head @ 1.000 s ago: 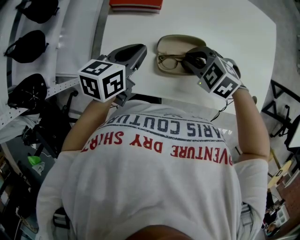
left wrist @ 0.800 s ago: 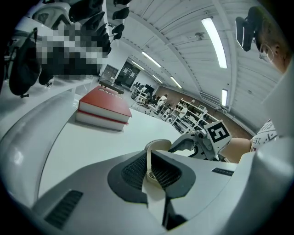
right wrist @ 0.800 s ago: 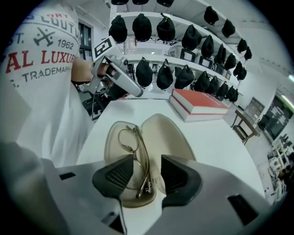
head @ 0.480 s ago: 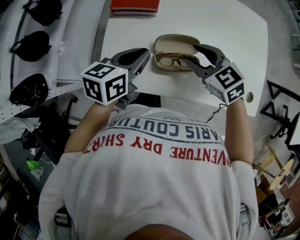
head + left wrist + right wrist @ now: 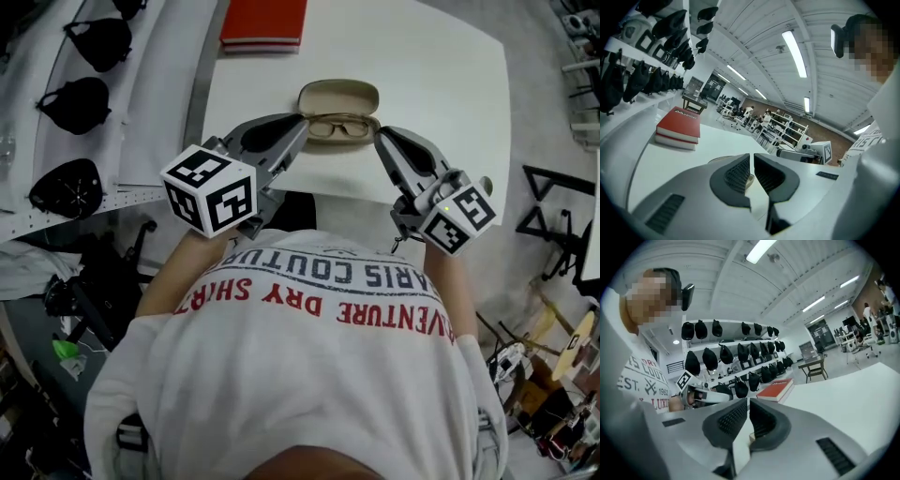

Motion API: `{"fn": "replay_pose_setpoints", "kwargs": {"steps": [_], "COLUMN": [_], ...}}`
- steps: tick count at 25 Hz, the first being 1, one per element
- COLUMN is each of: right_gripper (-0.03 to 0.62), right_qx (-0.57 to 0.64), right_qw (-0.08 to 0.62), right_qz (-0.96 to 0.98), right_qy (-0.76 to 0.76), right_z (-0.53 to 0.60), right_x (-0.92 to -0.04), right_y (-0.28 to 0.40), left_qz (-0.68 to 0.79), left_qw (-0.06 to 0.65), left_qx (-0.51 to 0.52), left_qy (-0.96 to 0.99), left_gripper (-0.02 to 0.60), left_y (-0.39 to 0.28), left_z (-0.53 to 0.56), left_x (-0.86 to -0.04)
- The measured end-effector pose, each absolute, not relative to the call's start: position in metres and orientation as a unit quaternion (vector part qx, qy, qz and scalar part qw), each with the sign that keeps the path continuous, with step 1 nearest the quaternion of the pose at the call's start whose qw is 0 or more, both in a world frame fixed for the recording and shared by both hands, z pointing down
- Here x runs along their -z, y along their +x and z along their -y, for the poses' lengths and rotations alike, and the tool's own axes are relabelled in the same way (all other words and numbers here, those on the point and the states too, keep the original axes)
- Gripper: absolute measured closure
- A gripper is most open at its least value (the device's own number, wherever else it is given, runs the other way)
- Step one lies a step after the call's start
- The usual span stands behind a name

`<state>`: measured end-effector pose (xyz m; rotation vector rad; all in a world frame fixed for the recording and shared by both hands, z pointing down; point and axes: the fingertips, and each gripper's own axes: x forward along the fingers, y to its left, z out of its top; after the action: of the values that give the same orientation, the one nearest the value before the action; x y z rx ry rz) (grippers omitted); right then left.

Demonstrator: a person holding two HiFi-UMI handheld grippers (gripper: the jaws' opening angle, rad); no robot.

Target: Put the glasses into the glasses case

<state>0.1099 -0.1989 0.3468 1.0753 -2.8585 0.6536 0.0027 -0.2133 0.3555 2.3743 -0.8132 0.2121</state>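
Observation:
The brown-framed glasses (image 5: 337, 126) lie in the open beige case (image 5: 338, 95) on the white table (image 5: 441, 84). My left gripper (image 5: 300, 125) hovers just left of the case, jaws together and empty; in the left gripper view its tips (image 5: 752, 157) point over the table. My right gripper (image 5: 382, 138) hovers just right of the glasses, apart from them. Its jaws are closing, nearly together, with nothing between them (image 5: 748, 403).
A red book (image 5: 263, 23) lies at the table's far edge, also seen in the gripper views (image 5: 677, 126) (image 5: 776, 389). Dark caps (image 5: 80, 103) hang on a white rack to the left. A black stand (image 5: 558, 206) is on the floor at right.
The right gripper pulled back out of the case, rolled level and rose, leaving the glasses inside. The left gripper also lifted and stayed beside the case.

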Motion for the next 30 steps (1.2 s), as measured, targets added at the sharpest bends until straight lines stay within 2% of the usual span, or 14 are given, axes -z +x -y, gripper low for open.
{"fn": "replay_pose_setpoints", "kwargs": {"steps": [7, 14, 30], "right_gripper": [0.569, 0.571, 0.571], "right_qx": [-0.189, -0.136, -0.126], "right_qw": [-0.018, 0.025, 0.036], "right_qz": [0.927, 0.933, 0.931], "right_qy": [0.322, 0.333, 0.340], "right_z": [0.159, 0.143, 0.134], "right_x": [-0.309, -0.302, -0.301], "right_y": [0.099, 0.093, 0.097], "left_qz": [0.277, 0.270, 0.271], "left_qw": [0.278, 0.259, 0.235], "left_qx": [-0.061, -0.048, -0.057], "left_qy": [0.918, 0.926, 0.932], "left_gripper": [0.534, 0.534, 0.534], "left_y": [0.014, 0.017, 0.022], "left_z": [0.176, 0.157, 0.151], "left_x": [-0.325, -0.310, -0.305]}}
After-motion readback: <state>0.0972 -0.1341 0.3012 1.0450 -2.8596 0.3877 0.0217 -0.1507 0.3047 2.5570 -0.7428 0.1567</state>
